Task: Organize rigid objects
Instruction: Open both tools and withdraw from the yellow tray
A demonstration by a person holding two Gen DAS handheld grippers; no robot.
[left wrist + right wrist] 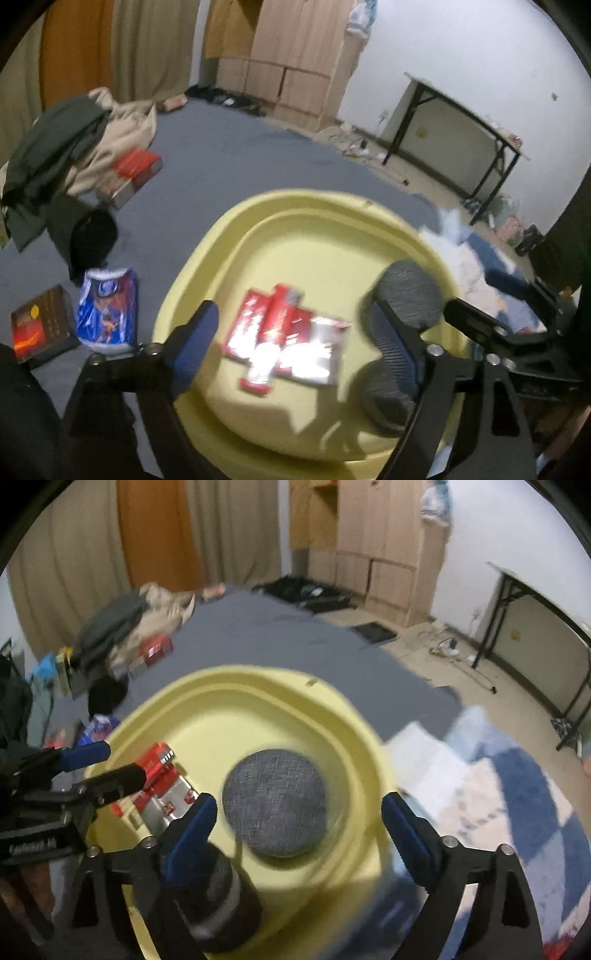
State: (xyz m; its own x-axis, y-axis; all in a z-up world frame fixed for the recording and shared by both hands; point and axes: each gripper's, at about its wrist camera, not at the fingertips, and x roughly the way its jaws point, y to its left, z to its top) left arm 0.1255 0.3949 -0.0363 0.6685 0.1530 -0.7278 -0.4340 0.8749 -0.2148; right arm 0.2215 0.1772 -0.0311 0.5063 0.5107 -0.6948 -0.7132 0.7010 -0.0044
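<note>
A yellow plastic basin (229, 240) (354, 720) stands on a grey bedsheet. Red and silver packets (284, 336) (162, 771) lie on its floor. My left gripper (295, 339) hangs open right over them, touching nothing. A round grey fabric-covered puck (275, 805) (406, 295) sits blurred inside the basin between my right gripper's (299, 829) blue pads, with a clear gap on the right side; that gripper is open. A second dark grey cylinder (221, 897) (384, 398) stands at the basin's near wall, beside the right gripper's left finger. The left gripper's fingers (88, 753) show at the left edge of the right wrist view.
On the sheet left of the basin lie a blue packet (107, 310), a dark box (40, 328), a black item (92, 240), a red box (135, 173) and piled clothes (55, 147). A blue-and-white blanket (498, 794) lies to the right. A folding table (461, 140) stands by the wall.
</note>
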